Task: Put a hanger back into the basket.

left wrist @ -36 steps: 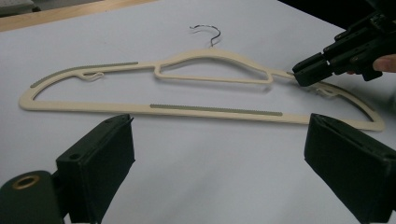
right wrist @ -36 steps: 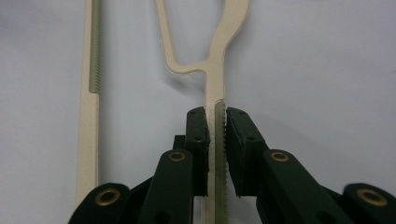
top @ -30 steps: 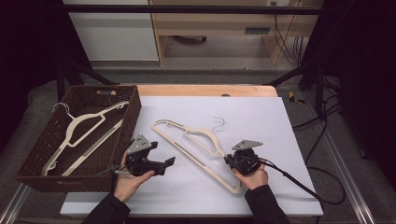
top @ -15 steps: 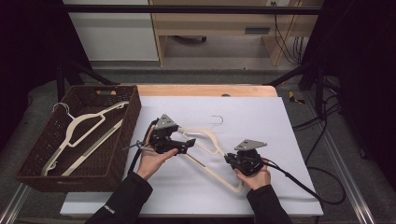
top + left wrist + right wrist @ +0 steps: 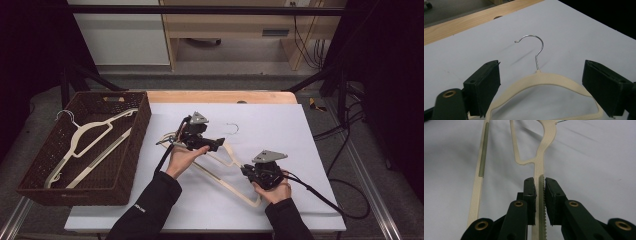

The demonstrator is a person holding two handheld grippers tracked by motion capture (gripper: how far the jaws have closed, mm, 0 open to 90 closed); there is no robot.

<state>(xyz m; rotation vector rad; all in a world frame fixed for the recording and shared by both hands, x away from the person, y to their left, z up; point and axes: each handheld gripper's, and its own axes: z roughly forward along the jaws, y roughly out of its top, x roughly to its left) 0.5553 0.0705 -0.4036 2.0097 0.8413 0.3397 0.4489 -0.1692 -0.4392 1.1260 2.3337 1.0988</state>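
Nearest to us, the right gripper (image 5: 248, 172) had its fingers (image 5: 531, 192) shut on one shoulder arm of the cream hanger (image 5: 227, 176), the toothed strip of that arm pinched between the pads. We judged the hanger light and stiff, its plastic smooth enough to slip and likely to swing about a single grip, so the notched arm and the thick neck below the hook seemed the best holds. The hanger lay on the white surface (image 5: 300, 150) between our hands. Farther off, the left gripper (image 5: 214, 144) held its fingers (image 5: 485, 86) wide open to either side of the neck, touching nothing we could see. Beyond lay the wire hook (image 5: 534, 47), and at far left the wicker basket (image 5: 142, 117) with other hangers (image 5: 87, 142).
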